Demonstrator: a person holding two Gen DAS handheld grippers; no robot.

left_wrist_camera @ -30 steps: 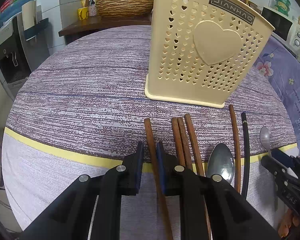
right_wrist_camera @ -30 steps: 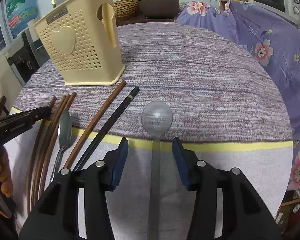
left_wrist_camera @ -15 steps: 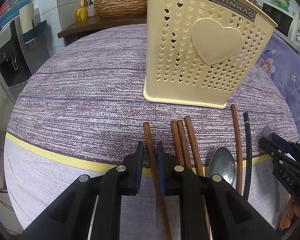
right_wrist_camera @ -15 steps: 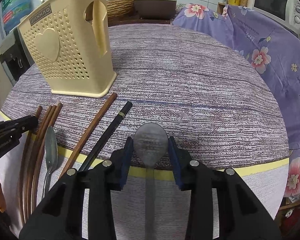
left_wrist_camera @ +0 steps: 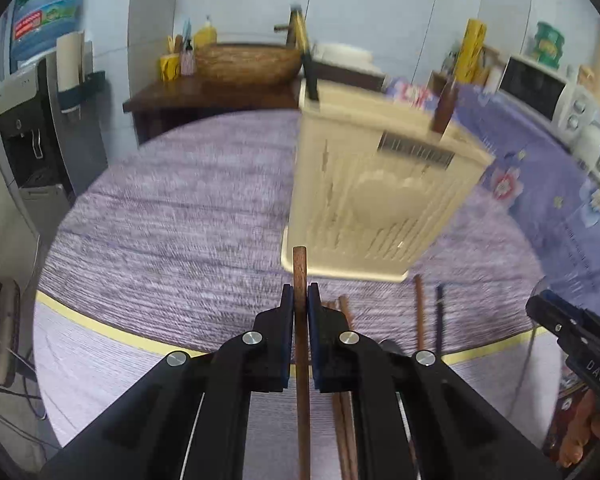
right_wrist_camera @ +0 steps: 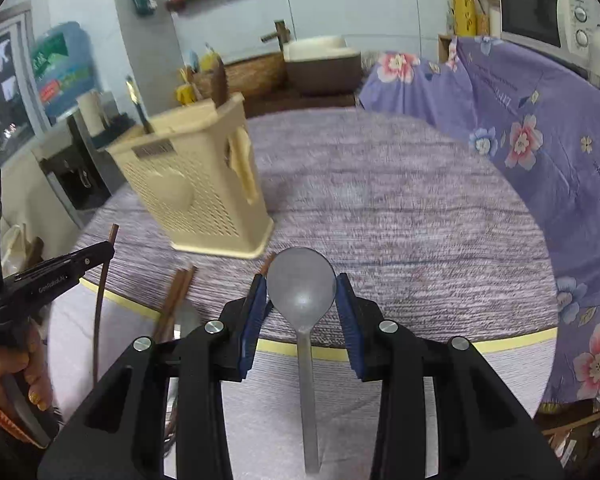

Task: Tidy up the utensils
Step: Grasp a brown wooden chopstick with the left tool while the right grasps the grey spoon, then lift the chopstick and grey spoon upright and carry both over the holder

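My left gripper is shut on a brown wooden chopstick and holds it lifted above the table; it also shows in the right wrist view. My right gripper is shut on the bowl of a grey metal spoon, raised off the cloth. The cream perforated utensil holder stands upright behind the utensils, with a dark chopstick and a brown one sticking out of it. It appears in the right wrist view too.
More brown chopsticks, a black chopstick and another spoon lie on the round table's purple striped cloth. A flowered purple cover drapes the right side. A wooden shelf with a basket stands behind.
Both grippers have risen from the table, the left lifting its chopstick, the right lifting the spoon. The view now looks more level at the holder.
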